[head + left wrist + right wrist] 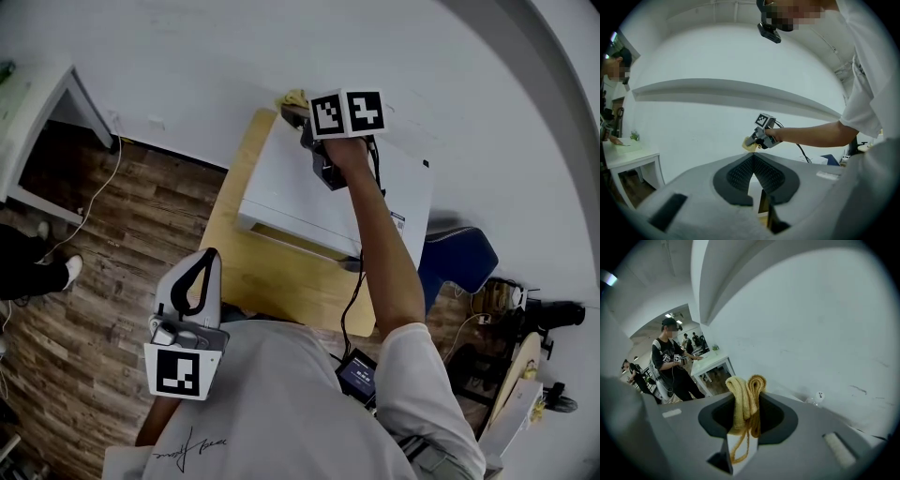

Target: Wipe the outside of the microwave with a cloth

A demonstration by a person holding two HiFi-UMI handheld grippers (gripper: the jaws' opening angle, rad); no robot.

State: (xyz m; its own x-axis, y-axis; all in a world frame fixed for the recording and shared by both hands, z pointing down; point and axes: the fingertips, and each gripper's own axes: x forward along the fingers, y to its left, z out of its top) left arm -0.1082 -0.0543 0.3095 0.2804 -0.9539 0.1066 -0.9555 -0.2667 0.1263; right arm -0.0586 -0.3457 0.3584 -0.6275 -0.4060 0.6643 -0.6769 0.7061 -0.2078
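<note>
Yellow cloth (740,397) sits pinched in the right claw (747,404) by the microwave (291,187); left claw (753,160) closed.

The cloth (738,399) in my right gripper (747,404) is yellow towelling, nubbly, rough and matt. Both gripper bodies look to me like grey matt plastic with a faintly grainy skin. The left gripper (753,158) carries black pads (736,176) with a fine ribbed texture. The microwave (300,202) casing is white and smooth, with little shine. I see it sitting on a table (234,253) of pale, smooth wood, over a floor (112,234) of darker, grained wood planks. The wall (187,56) is flat, matt white.
</note>
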